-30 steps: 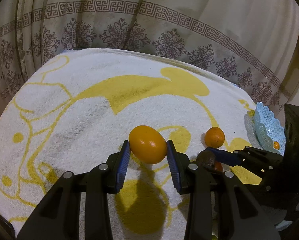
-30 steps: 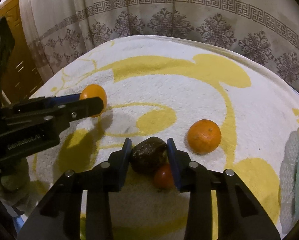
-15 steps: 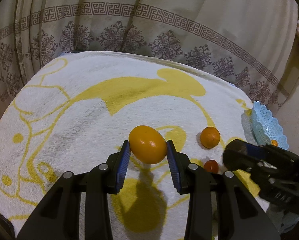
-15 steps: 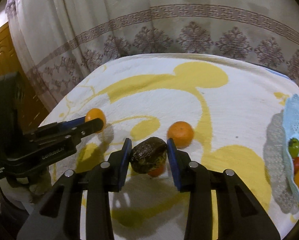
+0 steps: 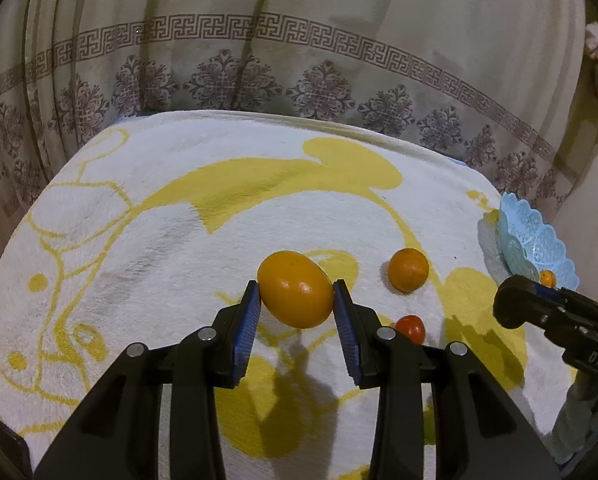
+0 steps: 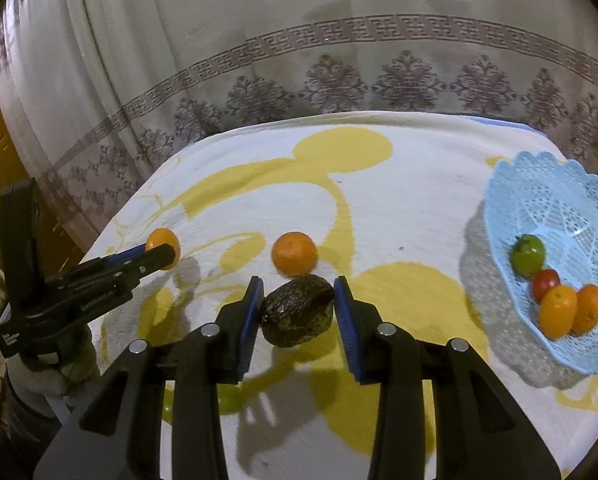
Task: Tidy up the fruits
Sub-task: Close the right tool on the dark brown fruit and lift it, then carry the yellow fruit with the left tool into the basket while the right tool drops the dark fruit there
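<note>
An oval orange fruit [image 5: 295,294] is pinched crosswise by the left gripper [image 5: 295,308], long axis tilted. A dark wrinkled avocado [image 6: 298,310] is clamped crosswise by the right gripper [image 6: 298,312].

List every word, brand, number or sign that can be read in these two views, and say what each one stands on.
"GenRobot.AI": white print along the arm of the left hand-held gripper, in the right wrist view.
"DAS": white letters on the body of the right hand-held gripper, in the left wrist view; cut off at the picture's edge.
Small white label lower on the left hand-held gripper's body: too small to read.
No text elsewhere.
</note>
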